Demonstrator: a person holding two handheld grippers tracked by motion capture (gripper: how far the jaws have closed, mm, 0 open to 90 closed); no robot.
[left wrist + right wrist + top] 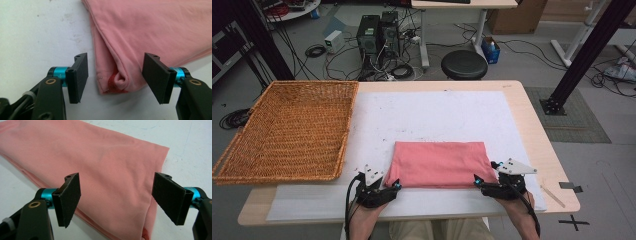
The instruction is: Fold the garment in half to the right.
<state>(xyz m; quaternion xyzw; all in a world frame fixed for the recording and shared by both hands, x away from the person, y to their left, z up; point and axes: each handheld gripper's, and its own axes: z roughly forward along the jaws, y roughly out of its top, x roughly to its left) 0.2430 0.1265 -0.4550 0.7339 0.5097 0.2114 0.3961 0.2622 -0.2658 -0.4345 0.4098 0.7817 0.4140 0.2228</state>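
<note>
A folded pink cloth [439, 164] lies flat on the white sheet [432, 120] near the table's front edge. My left gripper [393, 186] is at the cloth's near left corner, open. In the left gripper view that corner [117, 82], with its bunched hem, sits between the black pads [78, 75] without touching them. My right gripper [484, 179] is at the near right corner, also open. In the right gripper view the pink cloth [107, 170] spreads under and between the wide-apart pads [68, 195].
A large wicker basket [287, 130] stands on the table's left side. Behind the table the floor holds a black stool [464, 64], computer towers [377, 32] and cables. A thin wooden stick [553, 195] lies near the front right corner.
</note>
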